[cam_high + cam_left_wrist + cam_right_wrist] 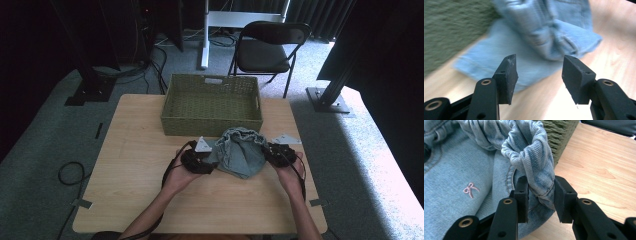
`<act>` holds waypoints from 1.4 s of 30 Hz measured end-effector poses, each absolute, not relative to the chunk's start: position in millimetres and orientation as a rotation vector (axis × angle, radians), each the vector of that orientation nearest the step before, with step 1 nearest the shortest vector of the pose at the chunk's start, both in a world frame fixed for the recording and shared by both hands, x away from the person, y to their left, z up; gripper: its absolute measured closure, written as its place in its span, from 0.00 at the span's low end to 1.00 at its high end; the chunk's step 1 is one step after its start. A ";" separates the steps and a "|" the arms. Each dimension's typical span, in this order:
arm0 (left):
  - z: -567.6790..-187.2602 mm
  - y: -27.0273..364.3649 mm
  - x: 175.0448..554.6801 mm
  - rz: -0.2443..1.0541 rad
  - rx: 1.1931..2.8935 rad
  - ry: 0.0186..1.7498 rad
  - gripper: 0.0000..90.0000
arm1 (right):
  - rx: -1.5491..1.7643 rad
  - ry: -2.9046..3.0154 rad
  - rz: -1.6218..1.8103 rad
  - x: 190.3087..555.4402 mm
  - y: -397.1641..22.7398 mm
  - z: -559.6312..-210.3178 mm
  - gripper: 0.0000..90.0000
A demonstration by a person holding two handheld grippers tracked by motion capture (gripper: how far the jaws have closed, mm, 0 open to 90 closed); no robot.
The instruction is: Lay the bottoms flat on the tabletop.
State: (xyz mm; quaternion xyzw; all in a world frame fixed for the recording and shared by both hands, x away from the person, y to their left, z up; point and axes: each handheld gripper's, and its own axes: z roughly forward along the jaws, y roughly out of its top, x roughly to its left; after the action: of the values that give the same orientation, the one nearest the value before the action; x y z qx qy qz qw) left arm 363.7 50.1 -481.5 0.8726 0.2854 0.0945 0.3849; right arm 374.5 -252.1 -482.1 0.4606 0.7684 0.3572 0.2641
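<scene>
On the left, the left gripper [537, 75] has its jaws apart and empty, just short of the crumpled denim garment [241, 151] lying on the table [135, 150] in front of the woven basket [212, 104]. On the right, the right gripper [541, 195] is clamped on a bunched denim fold. The garment is not yet in the basket, so judging by this, the lift and placing remain.

My left gripper [538, 77] has its jaws wide apart with nothing between them. Just past them, blue jeans [534, 42] lie bunched on the wooden table [616, 60], beside a green basket [451, 27].
</scene>
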 end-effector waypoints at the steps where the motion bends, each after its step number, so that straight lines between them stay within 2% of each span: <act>1: -484.2 46.7 364.6 0.209 2.220 0.729 0.48 | 1.240 2.079 0.971 374.0 -251.3 -481.8 0.74; 4: -489.6 40.6 367.5 0.162 2.211 0.735 0.41 | 1.230 2.082 0.977 373.0 -250.1 -481.1 0.72; 5: -492.1 38.0 369.3 0.143 2.209 0.744 0.39 | 1.221 2.087 0.991 371.5 -249.8 -480.6 0.67; 6: -494.4 36.0 371.0 0.122 2.203 0.753 0.39 | 1.218 2.091 0.999 370.8 -250.1 -480.7 0.63; 10: -498.8 29.2 374.5 0.108 2.203 0.775 0.39 | 1.215 2.105 1.009 367.9 -252.2 -484.9 0.59; 11: -498.9 28.5 375.0 0.127 2.206 0.786 0.44 | 1.220 2.110 1.007 366.9 -253.2 -488.2 0.57; 12: -498.5 29.6 377.8 0.133 2.206 0.805 0.59 | 1.244 2.111 0.997 366.2 -255.3 -493.2 0.55; 13: -498.5 29.6 377.8 0.133 2.206 0.805 0.70 | 1.258 2.112 0.996 365.9 -256.7 -495.9 0.54; 14: -497.2 31.9 379.6 0.118 2.202 0.808 0.70 | 1.258 2.112 0.996 365.9 -256.7 -495.9 0.54; 16: -496.3 33.2 380.2 0.116 2.189 0.815 0.82 | 1.274 2.112 0.999 366.2 -259.0 -498.8 0.53; 17: -493.2 36.5 380.7 0.133 2.183 0.808 0.82 | 1.288 2.112 1.000 366.5 -260.6 -500.5 0.54; 18: -491.3 38.6 380.8 0.142 2.179 0.809 0.88 | 1.300 2.114 1.007 367.2 -264.6 -501.4 0.61; 19: -489.2 41.4 381.4 0.149 2.177 0.807 0.90 | 1.298 2.104 1.033 366.2 -268.9 -498.9 0.69; 28: -472.4 80.3 395.4 0.240 2.111 0.915 0.92 | 1.336 2.071 1.038 365.8 -276.5 -492.9 0.69; 29: -472.6 83.9 399.0 0.245 2.104 0.936 0.93 | 1.337 2.074 1.035 365.6 -275.4 -492.9 0.67; 30: -474.0 89.2 405.3 0.242 2.098 0.969 0.93 | 1.331 2.091 1.033 364.5 -272.9 -492.1 0.59; 34: -475.1 90.4 407.4 0.241 2.097 0.978 0.93 | 1.300 2.107 1.028 360.6 -269.9 -488.9 0.56; 35: -475.3 89.5 407.0 0.245 2.101 0.975 0.93 | 1.250 2.099 1.038 350.1 -268.1 -481.3 0.53; 42: -477.2 87.8 408.0 0.249 2.103 0.987 0.93 | 1.148 2.071 1.130 324.3 -263.0 -459.4 0.55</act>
State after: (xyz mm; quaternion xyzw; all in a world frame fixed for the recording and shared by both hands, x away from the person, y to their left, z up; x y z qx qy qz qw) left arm 408.0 87.8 -477.2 0.8282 0.3885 0.0979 0.3919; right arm 324.3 -263.0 -459.4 0.4231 0.7630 0.4163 0.2559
